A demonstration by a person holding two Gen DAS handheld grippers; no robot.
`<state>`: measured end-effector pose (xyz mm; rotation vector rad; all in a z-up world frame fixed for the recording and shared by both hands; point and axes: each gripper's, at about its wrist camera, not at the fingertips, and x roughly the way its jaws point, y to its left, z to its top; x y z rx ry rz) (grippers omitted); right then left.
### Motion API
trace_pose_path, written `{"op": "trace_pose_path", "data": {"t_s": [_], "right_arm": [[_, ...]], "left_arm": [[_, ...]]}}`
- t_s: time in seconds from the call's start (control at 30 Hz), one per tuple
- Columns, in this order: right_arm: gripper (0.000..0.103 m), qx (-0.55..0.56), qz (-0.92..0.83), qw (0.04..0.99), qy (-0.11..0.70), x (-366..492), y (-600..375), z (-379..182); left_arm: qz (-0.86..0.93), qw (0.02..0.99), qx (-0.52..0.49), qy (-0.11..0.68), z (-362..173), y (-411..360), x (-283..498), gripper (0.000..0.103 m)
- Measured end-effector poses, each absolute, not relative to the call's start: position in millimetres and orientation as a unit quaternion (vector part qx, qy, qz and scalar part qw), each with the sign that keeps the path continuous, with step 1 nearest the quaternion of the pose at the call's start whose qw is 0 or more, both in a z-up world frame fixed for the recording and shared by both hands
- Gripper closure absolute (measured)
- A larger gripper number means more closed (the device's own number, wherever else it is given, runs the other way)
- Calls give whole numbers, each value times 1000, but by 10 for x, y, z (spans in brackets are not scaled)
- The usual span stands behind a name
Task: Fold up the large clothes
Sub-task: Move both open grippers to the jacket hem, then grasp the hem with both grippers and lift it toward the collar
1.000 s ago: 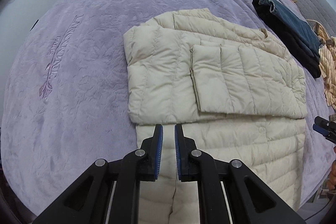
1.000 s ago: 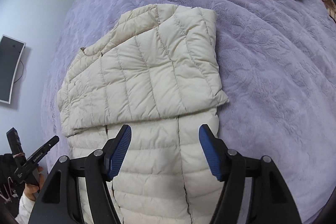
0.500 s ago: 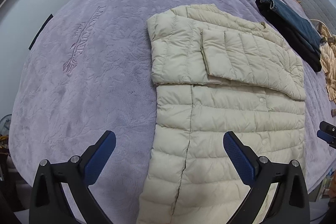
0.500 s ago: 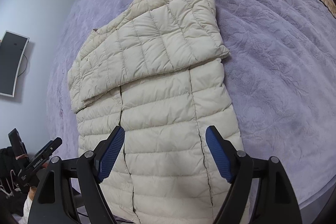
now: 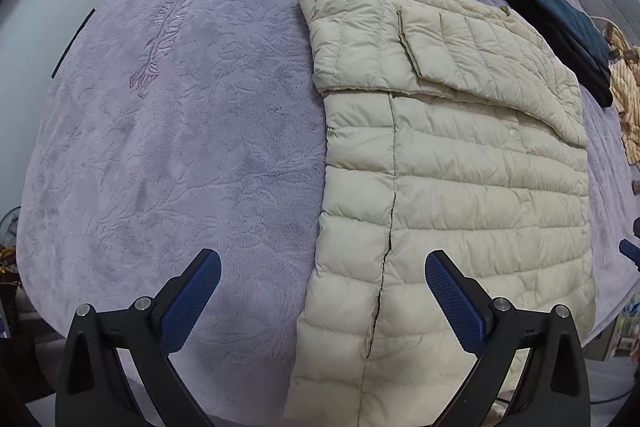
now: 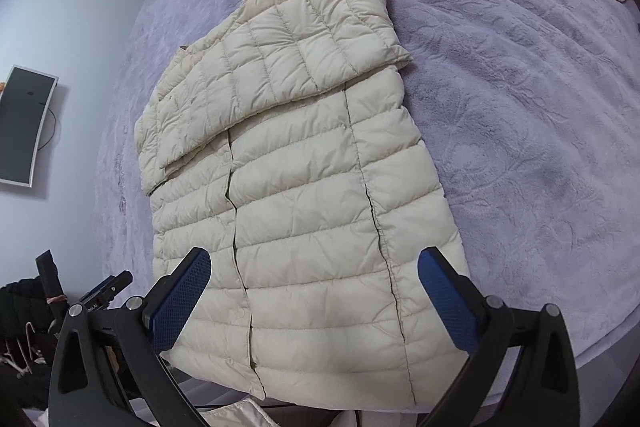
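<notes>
Cream puffer jacket [image 5: 452, 187] flat on purple blanket [image 5: 180, 147]; both grippers, left [image 5: 322, 291] and right [image 6: 314, 287], seemingly hover above hem, jaws wide, empty.

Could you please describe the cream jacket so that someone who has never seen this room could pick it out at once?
On the lilac bedspread, look to the near edge: the puffy quilted cream jacket lies flat, sleeves folded across its chest. Unlike the dark folded clothes stacked beyond it, it is pale, padded and spread out.
</notes>
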<state>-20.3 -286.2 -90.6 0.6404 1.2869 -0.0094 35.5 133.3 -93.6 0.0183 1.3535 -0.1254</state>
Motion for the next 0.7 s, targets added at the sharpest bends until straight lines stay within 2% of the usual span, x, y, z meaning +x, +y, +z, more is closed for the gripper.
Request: {"op": "trace_pose_path", "data": {"t_s": [0.3,0.7], "right_arm": [[0,322,-25,711,624,-477,-3089,-1153],[0,375,-62,656,652,-1032,-3323,-1630]], "left_arm": [[-74,745,-4,663,-1225,1519,124,1],[-144,680,8,718,-1606,1399,-200,1]]}}
